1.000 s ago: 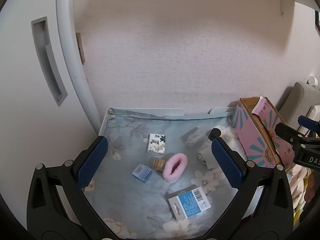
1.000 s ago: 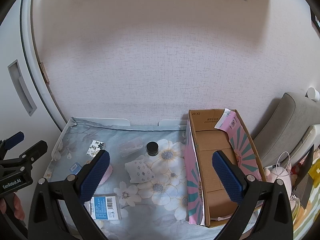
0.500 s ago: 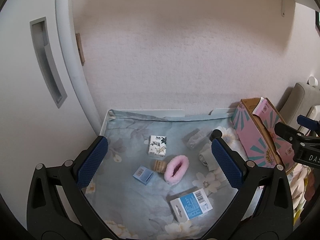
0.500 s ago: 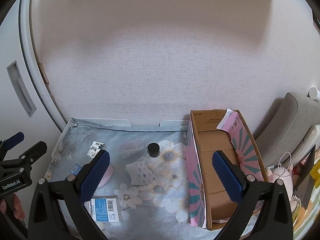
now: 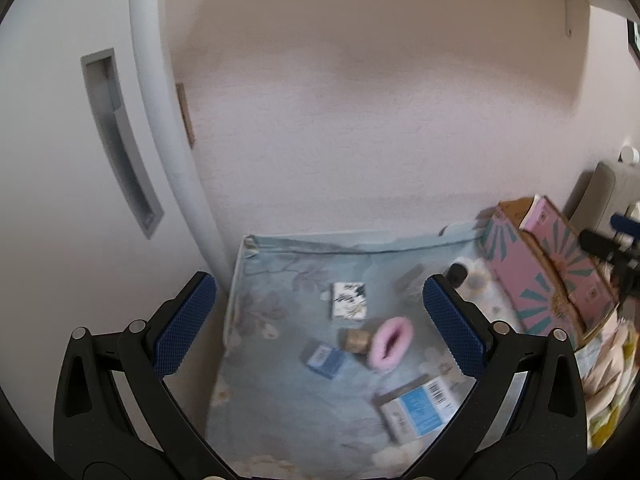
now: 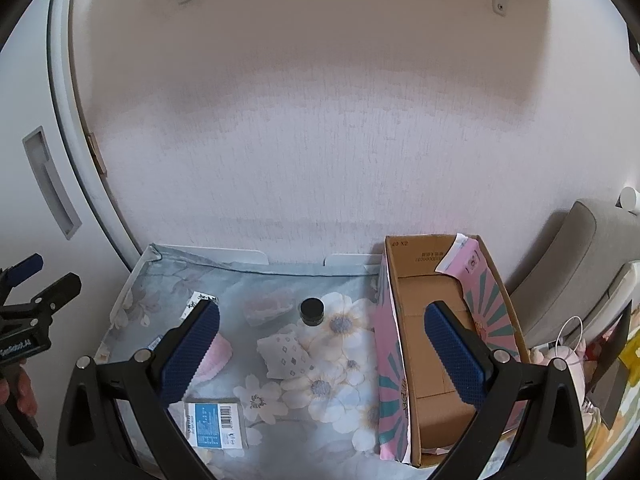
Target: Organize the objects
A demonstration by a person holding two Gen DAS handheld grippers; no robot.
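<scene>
Both hand-held grippers, left [image 5: 320,328] and right [image 6: 322,350], hover spread above the table [image 6: 280,280].

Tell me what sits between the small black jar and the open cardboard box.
Nothing visible. Only bare floral cloth separates the small black jar from the cardboard box, whose pink side wall rises at the cloth's right edge.

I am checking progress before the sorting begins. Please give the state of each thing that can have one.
Left gripper: open, holding nothing.
Right gripper: open, holding nothing.
Cardboard box: open on top, looks empty.
Small black jar: upright, lid on.
Pink fluffy scrunchie: lying flat on the cloth.
Blue-label packet: lying flat.
</scene>
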